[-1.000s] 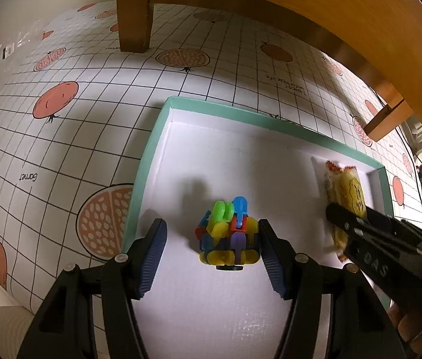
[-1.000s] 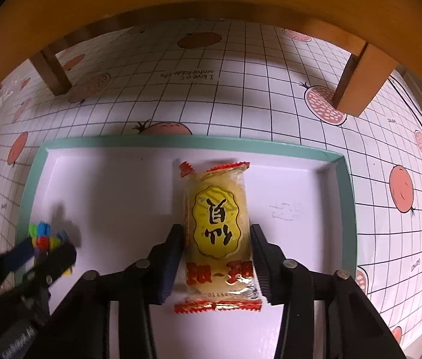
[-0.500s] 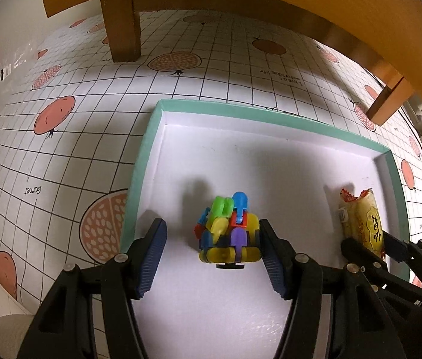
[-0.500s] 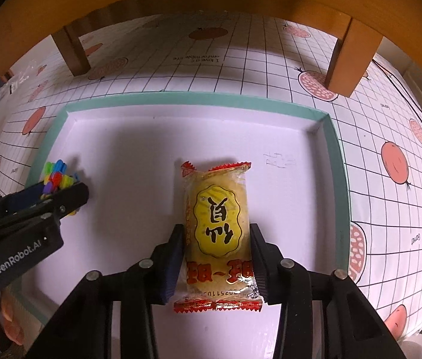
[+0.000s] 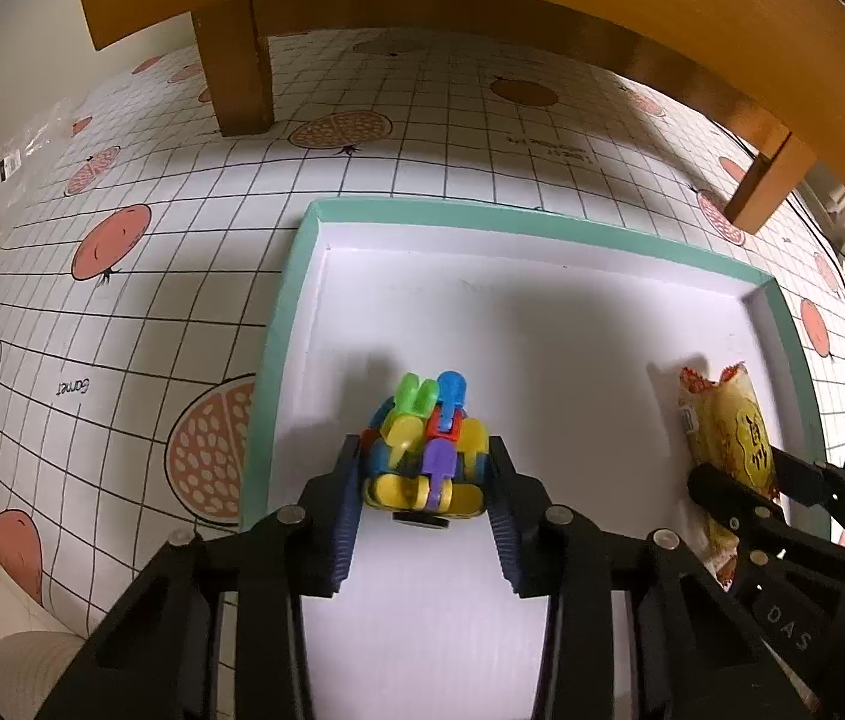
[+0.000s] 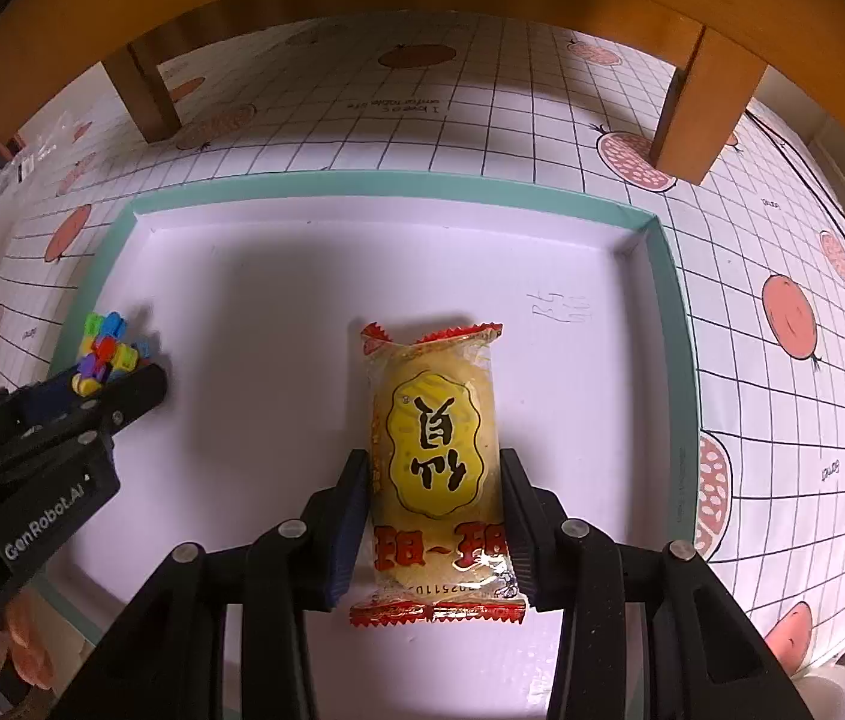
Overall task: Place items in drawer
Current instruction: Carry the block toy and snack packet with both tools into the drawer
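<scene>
A teal-rimmed white drawer point(image 5: 278, 348) point(image 6: 362, 183) lies on the patterned cloth. In the left wrist view my left gripper point(image 5: 425, 486) is shut on a many-coloured plastic toy point(image 5: 422, 444) near the drawer's left wall. The right wrist view has my right gripper point(image 6: 434, 504) shut on a yellow snack packet point(image 6: 434, 438) with red crimped ends, over the drawer's middle right. Each gripper shows in the other's view: the left gripper point(image 6: 116, 396) with the toy point(image 6: 107, 348), and the right gripper point(image 5: 746, 480) with the packet point(image 5: 734, 426). I cannot tell whether either item touches the drawer floor.
A wooden table spans the top, with legs point(image 5: 236, 72) point(image 6: 698, 108) standing beyond the drawer's far rim. The white grid cloth point(image 5: 122, 240) with red fruit prints surrounds the drawer. A clear plastic bag point(image 5: 2, 156) lies at the far left.
My left gripper's fingers have come together onto the toy. Both grippers have drawn back from the drawer's far wall, and the right one has kept its hold on the packet.
</scene>
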The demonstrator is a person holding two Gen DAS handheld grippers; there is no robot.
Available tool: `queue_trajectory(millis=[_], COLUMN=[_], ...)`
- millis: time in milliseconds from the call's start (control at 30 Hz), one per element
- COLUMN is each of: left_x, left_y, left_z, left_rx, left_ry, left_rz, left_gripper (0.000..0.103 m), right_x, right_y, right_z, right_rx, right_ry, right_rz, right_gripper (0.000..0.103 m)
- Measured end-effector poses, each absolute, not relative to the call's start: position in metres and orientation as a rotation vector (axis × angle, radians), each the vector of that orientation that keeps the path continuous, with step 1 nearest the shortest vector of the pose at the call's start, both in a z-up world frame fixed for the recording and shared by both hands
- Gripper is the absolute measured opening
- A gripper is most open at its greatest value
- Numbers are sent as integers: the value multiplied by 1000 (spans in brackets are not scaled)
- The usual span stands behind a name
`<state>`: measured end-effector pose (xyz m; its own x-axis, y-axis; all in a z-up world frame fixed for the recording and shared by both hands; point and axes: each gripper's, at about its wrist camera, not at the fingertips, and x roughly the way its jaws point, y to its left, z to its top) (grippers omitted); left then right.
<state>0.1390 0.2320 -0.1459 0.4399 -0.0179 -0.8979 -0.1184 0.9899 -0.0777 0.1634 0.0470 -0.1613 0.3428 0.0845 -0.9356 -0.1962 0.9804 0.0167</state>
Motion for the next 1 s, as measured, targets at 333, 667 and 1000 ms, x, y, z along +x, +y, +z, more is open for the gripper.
queue_trajectory(millis=[333, 667, 1000], left_x=[129, 117, 101], left_y=[230, 229, 232], left_z=[-145, -139, -92], left_rx=[-203, -233, -271], left_ry=[1129, 1125, 1011], left_rz=[30, 22, -20], left_gripper=[40, 40, 39], right_x=[156, 148, 135], right_y=[40, 27, 20], right_z=[-161, -150, -107], right_rx=[-45, 79, 98], right_ry=[1217, 1213, 1117], right_rz=[178, 183, 205], right_gripper=[39, 39, 39])
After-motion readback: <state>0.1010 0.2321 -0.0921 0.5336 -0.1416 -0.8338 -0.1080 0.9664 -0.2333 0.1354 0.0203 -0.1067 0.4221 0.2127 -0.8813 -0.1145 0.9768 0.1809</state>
